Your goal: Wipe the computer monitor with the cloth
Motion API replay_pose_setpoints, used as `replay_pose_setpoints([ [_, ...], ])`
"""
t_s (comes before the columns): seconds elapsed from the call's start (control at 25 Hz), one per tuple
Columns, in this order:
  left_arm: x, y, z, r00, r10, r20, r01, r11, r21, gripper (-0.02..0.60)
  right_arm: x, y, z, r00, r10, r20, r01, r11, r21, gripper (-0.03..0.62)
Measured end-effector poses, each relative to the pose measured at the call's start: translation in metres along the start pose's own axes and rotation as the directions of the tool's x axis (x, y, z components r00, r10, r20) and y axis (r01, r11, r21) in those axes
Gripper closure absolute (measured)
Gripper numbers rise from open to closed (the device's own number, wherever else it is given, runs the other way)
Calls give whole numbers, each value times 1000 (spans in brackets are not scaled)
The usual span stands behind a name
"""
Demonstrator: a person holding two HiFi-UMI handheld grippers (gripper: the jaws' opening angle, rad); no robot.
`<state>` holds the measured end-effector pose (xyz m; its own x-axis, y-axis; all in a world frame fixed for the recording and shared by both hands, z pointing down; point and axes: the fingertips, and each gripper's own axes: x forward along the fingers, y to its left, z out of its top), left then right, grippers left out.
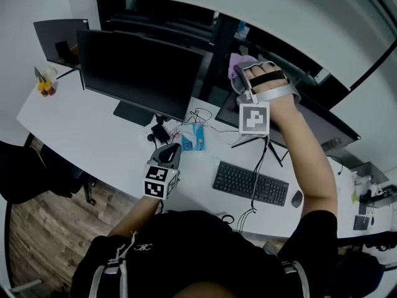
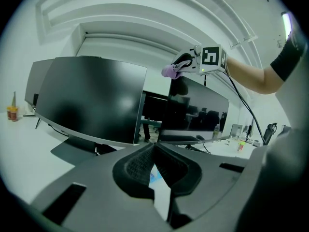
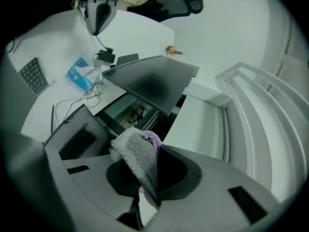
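1. Tissue pack (image 1: 193, 136), blue, lies on the counter (image 1: 80, 129) beside loose cables (image 1: 198, 113), with white tissue showing at its opening.
2. Right gripper (image 1: 243, 78) fingers pinch the purple-grey cloth (image 3: 137, 158), raised at the top edge of the right monitor (image 2: 198, 112).
3. Left gripper (image 2: 153, 146) hovers low over the counter, its fingers pressed together with nothing between them.
4. Keyboard (image 1: 250, 183) and mouse (image 1: 297, 198) lie in front of that monitor, and a second monitor (image 1: 139, 73) stands to its left.

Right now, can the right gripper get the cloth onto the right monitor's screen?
Probably yes. The right gripper holds the cloth by the top left corner of the right monitor, and nothing shows between them. The left gripper sits low over the desk, out of the way.
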<state>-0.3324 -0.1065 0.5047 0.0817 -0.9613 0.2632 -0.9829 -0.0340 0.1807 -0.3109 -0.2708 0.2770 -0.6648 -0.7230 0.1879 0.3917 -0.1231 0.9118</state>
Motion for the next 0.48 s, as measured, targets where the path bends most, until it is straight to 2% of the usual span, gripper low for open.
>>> replay_pose_setpoints([
  [0.08, 0, 1, -1, 1000, 1, 0, -1, 1000, -2, 568, 5, 7, 3, 998, 32, -56, -38, 993, -110, 531],
  [0.16, 0, 1, -1, 1000, 1, 4, -1, 1000, -5, 568, 9, 22, -8, 979, 85, -187, -134, 954, -268, 531],
  [0.2, -1, 2, -1, 1000, 2, 5, -2, 1000, -5, 568, 11, 27, -11, 967, 96, -235, -170, 933, -317, 530],
  [0.32, -2, 2, 0, 1000, 3, 9, -3, 1000, -6, 568, 16, 36, -7, 944, 97, -314, -227, 884, -408, 531],
  [0.48, -5, 6, -2, 1000, 12, 12, -12, 1000, -15, 568, 17, 56, 4, 922, 131, -364, -312, 807, -501, 531],
])
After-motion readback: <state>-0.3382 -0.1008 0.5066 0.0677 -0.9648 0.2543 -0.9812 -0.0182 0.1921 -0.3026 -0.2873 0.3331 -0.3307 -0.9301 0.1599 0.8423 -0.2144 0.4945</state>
